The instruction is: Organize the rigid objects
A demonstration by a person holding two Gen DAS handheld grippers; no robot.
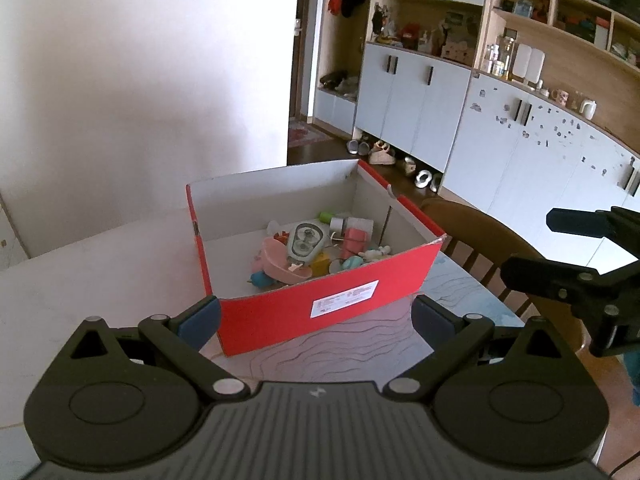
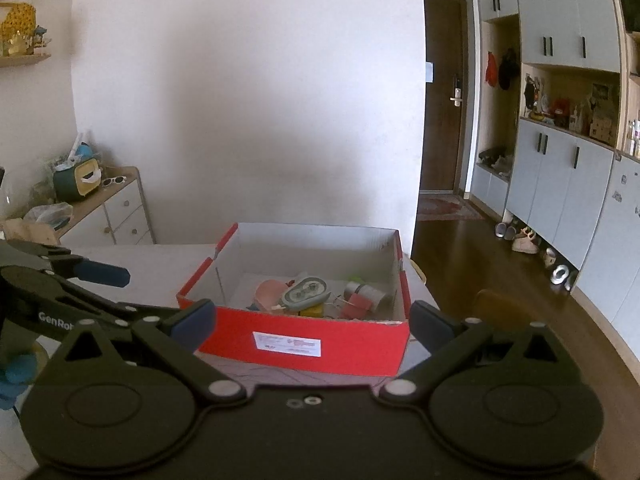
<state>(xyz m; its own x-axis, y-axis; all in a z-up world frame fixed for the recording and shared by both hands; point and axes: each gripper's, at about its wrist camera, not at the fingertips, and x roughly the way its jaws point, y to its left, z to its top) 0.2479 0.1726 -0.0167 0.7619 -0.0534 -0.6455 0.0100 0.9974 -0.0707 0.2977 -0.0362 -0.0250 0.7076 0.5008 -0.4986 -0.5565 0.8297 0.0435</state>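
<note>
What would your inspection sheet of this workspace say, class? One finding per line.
Surface: pale table, wavy-patterned near the box.
Job's things: red box open, small toys piled inside.
Clutter: nothing seen loose on the table.
Grippers: left gripper and right gripper open, empty, short of the box.
Cables: a thin dark cable at the lower right edge.
Surroundings: wooden chair beside the table, cupboards, shoes on the floor, door.
</note>
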